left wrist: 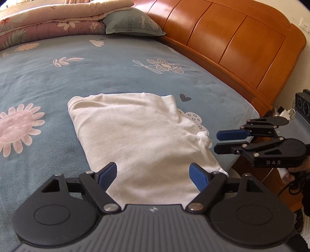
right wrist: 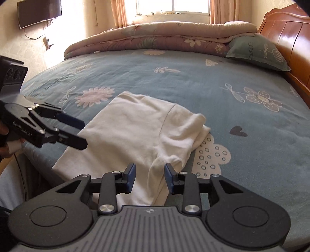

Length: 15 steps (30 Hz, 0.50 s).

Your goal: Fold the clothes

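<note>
Two hand-held black two-finger grippers with blue pads hover over one white, soft cotton garment (left wrist: pixel 135 135) that lies partly folded on a blue-grey bedsheet printed with pink and white flowers (left wrist: pixel 48 77). The garment sits near the front edge of the bed, its near end reaching that edge and its ribbed hem at the far left in the left wrist view. Its right side is bunched into loose folds, with a small crumpled corner sticking out toward the right.

The left gripper (left wrist: pixel 154 177) has its jaws spread wide above the near end of the garment, pads apart and nothing pinched between them. The right gripper (right wrist: pixel 149 179) has its jaws partly apart, straddling a rumpled fold at the garment's near edge; the pads do not press on the cloth. In the left wrist view it shows at the right, just beside the garment's crumpled corner, its fingers pointing left and clear of the fabric. A hand (left wrist: pixel 290 174) grips its handle.

At the far side of the bed lies a folded pink and cream floral quilt (right wrist: pixel 155 38), with a grey-green pillow bearing a flower print (right wrist: pixel 257 52) at its right end, against the orange-brown wooden headboard (left wrist: pixel 232 38). A dark flat screen (right wrist: pixel 38 11) hangs on the far left wall.
</note>
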Motion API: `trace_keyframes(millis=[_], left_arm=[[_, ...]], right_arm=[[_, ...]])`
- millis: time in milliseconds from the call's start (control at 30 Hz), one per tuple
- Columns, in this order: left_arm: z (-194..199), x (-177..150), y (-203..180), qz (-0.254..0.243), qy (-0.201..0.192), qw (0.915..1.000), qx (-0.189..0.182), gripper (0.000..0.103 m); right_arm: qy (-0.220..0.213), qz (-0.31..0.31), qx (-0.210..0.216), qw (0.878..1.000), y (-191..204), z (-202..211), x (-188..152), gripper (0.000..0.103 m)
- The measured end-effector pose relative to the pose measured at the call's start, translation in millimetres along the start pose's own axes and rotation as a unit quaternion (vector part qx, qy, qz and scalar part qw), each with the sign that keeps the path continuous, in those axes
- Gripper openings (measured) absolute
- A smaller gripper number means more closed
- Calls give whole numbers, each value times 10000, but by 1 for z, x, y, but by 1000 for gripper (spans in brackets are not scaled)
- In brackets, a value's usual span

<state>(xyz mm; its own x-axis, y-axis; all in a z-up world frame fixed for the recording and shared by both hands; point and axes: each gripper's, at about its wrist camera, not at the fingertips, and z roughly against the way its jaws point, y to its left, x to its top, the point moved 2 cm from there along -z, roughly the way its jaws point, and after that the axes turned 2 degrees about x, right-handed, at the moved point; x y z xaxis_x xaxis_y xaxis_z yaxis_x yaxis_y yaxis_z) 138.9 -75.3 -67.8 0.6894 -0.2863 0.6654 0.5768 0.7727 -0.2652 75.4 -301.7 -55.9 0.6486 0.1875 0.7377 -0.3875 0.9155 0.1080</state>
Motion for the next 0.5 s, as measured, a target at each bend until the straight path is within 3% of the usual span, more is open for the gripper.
trace_keyframes(millis=[100,267,500], left_arm=[[4,-1,3,19,-9,10000,69,82],[6,6,16,123,-25,9997,209,82],[-21,23,22,124,-25,9998,149,82]], right_arm=[[-109,-140,69,9998,-4,-25,14,38],[213,-264,-60,9994,-13,-55,-2,39],[43,-672,-96,9977,-18,-40,-15,39]])
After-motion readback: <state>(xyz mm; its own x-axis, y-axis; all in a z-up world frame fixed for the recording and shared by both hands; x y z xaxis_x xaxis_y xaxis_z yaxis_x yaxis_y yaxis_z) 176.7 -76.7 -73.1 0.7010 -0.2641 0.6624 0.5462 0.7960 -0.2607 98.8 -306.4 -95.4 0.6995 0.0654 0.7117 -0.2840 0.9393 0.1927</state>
